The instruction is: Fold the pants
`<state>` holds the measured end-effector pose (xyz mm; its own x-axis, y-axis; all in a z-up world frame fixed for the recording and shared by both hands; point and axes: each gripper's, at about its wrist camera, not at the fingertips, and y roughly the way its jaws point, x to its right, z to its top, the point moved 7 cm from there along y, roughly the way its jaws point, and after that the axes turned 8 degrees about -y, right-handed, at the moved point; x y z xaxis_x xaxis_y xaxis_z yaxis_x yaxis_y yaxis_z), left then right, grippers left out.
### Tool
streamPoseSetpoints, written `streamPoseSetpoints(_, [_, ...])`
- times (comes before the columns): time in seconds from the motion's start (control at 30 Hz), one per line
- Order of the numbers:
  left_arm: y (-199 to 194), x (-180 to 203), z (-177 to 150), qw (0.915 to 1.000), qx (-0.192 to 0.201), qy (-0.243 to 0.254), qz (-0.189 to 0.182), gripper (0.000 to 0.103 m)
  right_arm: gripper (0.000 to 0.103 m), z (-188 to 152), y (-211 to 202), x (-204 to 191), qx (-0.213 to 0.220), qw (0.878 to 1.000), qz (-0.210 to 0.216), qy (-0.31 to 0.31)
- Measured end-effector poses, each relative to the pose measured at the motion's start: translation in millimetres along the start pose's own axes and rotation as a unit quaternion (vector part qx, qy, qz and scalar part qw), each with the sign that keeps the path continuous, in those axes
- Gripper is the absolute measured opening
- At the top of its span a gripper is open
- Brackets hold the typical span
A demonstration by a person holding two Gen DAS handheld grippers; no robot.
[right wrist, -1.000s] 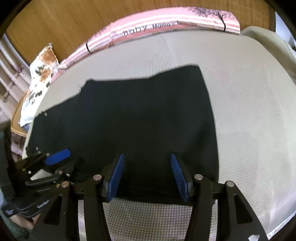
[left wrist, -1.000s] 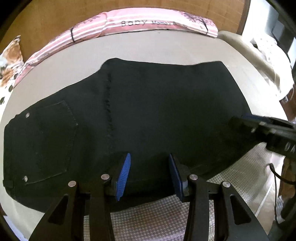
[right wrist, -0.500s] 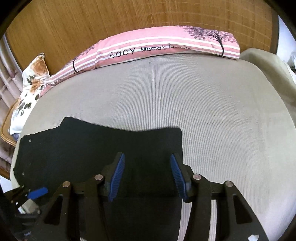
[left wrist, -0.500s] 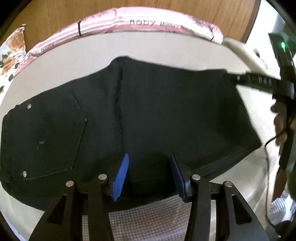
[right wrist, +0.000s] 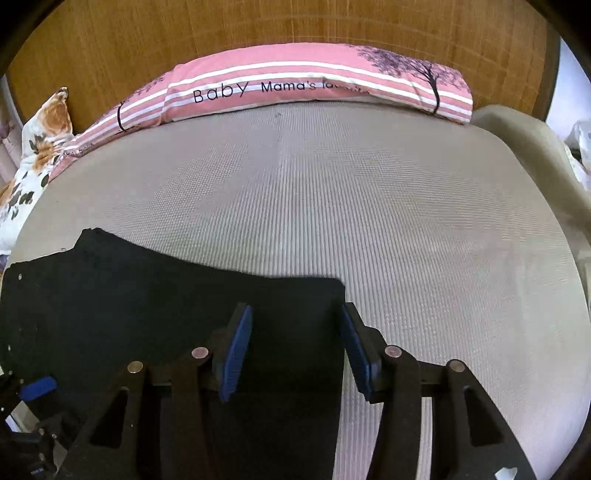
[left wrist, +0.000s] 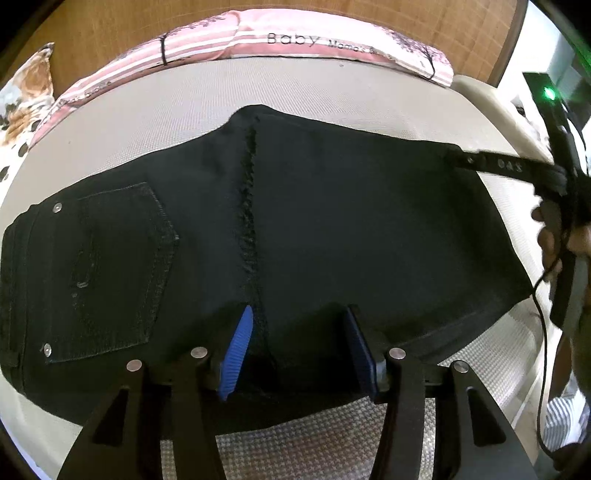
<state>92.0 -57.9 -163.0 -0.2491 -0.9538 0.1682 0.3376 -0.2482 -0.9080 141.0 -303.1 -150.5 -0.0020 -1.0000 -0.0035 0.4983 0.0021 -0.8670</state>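
Since a second ago the right tongs (right wrist: 295, 354) have risen from low over the cloth, so their view now takes in much of the bare bed, while the left tongs (left wrist: 299, 350) have stayed low over the near edge. Black denim pants (left wrist: 332, 229) lie flat on the beige, ribbed-weave mattress (right wrist: 406, 221), folded lengthwise into a broad dark slab; a stitched five-sided back pocket (left wrist: 122, 269) with small metal rivets sits at the left, and a frayed vertical seam runs from the far edge toward the near edge. Both pairs of tongs stand apart, gripping nothing, their ridged blue pads on black angular arms with round silver pins. Those on the left frame the seam's near end; between those on the right lies the pants' right-hand edge, with plain mattress just beyond it. Along the far side a long pink bolster pillow (right wrist: 314, 85) with white stripes, printed trees and the word "Baby" lies against a wooden headboard (right wrist: 258, 33) of fine grain. A floral cushion (right wrist: 37, 147) in white, orange and dark green sits at the far left.
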Motion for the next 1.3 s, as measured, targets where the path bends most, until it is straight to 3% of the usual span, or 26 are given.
streamPoseSetpoints(0.27, [-20, -37, 9, 0.9964, 0.024, -0.08, -0.014, 0.056, 0.05, -40, -18, -10, -0.013, 1.0, -0.002, 0.019])
streamPoseSetpoints(0.47, [-40, -82, 7, 0.9888, 0.052, -0.139, 0.02, 0.059, 0.053, -64, -28, -15, -0.027, 0.999, -0.006, 0.024])
streamPoseSetpoints(0.77, [-61, -127, -8, 0.9776, 0.068, -0.194, 0.047, 0.061, 0.058, -78, -38, -23, -0.036, 0.999, -0.022, 0.024])
streamPoseSetpoints(0.93, [-76, -147, -17, 0.9701, 0.08, -0.227, 0.027, 0.064, 0.058, -79, -48, -23, -0.026, 0.998, -0.028, 0.042])
streamPoseSetpoints(1.03, [-86, -160, -21, 0.9634, 0.081, -0.255, -0.004, 0.064, 0.059, -75, -56, -23, -0.014, 0.998, -0.032, 0.045])
streamPoseSetpoints(1.13, [-96, -176, -28, 0.9507, 0.087, -0.295, -0.042, 0.065, 0.065, -68, -65, -26, 0.001, 0.999, -0.039, 0.038])
streamPoseSetpoints(1.3, [-104, -209, -44, 0.9215, 0.094, -0.369, -0.074, 0.066, 0.074, -57, -78, -42, 0.027, 0.999, -0.023, 0.018])
